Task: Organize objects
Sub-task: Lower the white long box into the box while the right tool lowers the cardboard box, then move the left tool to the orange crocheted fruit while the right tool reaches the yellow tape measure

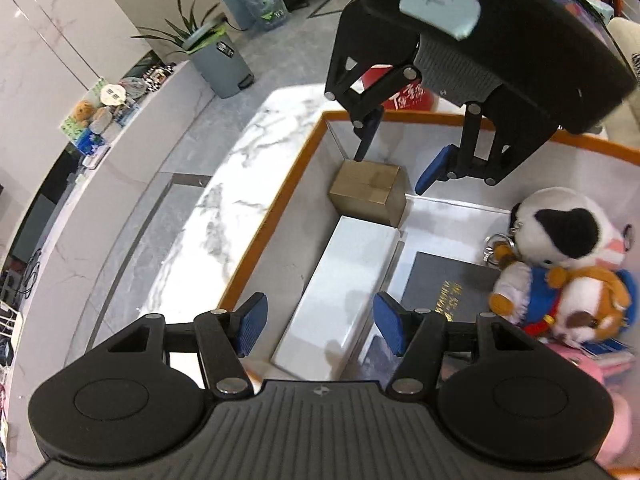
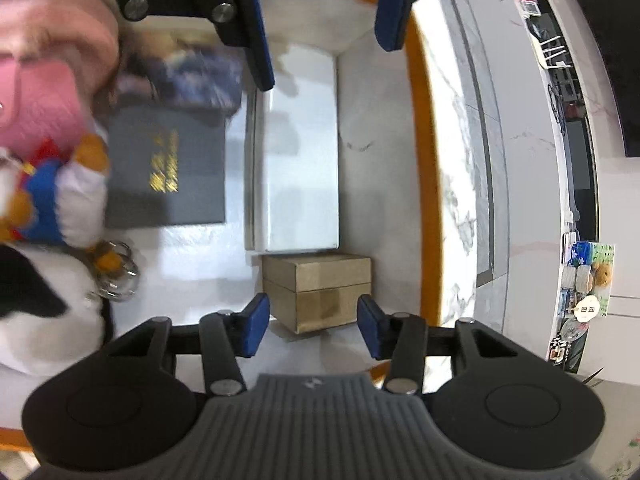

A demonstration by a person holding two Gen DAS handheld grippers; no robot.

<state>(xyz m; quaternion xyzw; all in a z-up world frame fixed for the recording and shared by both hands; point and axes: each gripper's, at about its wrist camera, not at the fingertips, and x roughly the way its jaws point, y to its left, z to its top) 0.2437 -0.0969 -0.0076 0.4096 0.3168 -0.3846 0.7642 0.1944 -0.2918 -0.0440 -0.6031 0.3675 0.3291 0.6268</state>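
Right wrist view: the small brown box [image 2: 318, 290] sits at lower centre of the frame, directly between and just beyond the blue pads of the right gripper [image 2: 312, 326], in the corner of the orange-rimmed tray [image 2: 424, 128]. Its long axis runs across the frame, from one pad toward the other, so the jaws straddle its longer side; they stand parted with a slim gap at each end, no pad pressing the cardboard, holding nothing. Just above it in the frame lies the long white box [image 2: 296, 148], end-on to the brown one and almost touching, its length running away up the picture. To the left lie a dark book with gold lettering [image 2: 168, 168] and a heap of soft toys [image 2: 48, 184]. In the left wrist view the left gripper [image 1: 316, 330] hovers open and empty over the near end of the white box, well away from the brown one, so the right hand looks the nearer for a pick-up.
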